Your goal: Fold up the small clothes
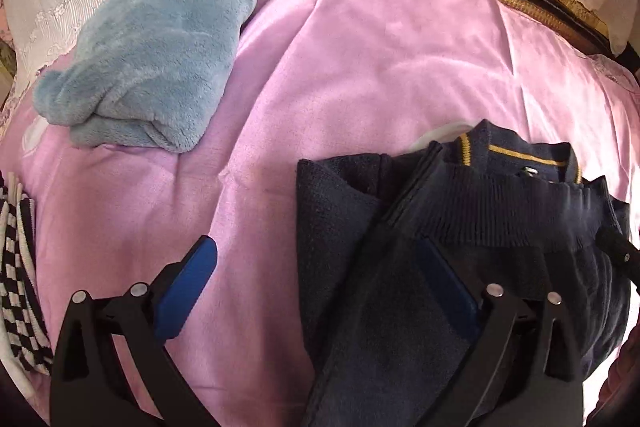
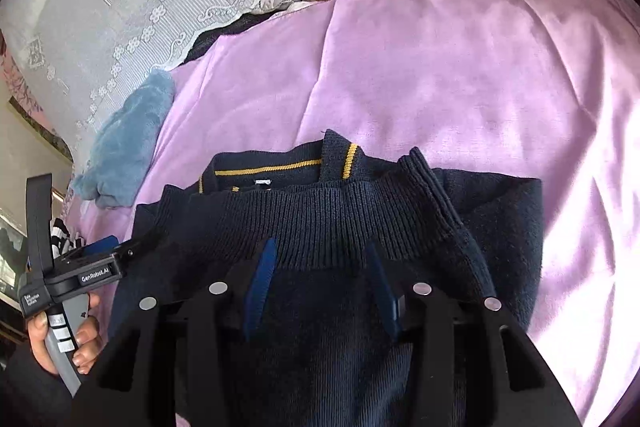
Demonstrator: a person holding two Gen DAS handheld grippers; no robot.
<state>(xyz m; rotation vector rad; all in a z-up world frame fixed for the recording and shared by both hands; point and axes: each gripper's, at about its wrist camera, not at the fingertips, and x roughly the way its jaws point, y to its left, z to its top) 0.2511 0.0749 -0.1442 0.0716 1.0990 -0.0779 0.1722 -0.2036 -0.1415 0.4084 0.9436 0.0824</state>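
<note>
Right wrist view: sweater mostly folded, right gripper half-apart over its hem, left gripper wide apart, blue fleece waiting.

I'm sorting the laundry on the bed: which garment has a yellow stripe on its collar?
The navy knitted sweater, lying under both grippers. The fluffy light-blue garment and the black-and-white checked piece show no yellow stripe.

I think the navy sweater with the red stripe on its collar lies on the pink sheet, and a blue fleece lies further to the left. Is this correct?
Not quite: the stripe on the collar of the navy sweater is yellow, not red, as the right wrist view shows. The rest holds: it lies on the pink sheet, with the blue fleece further left.
</note>
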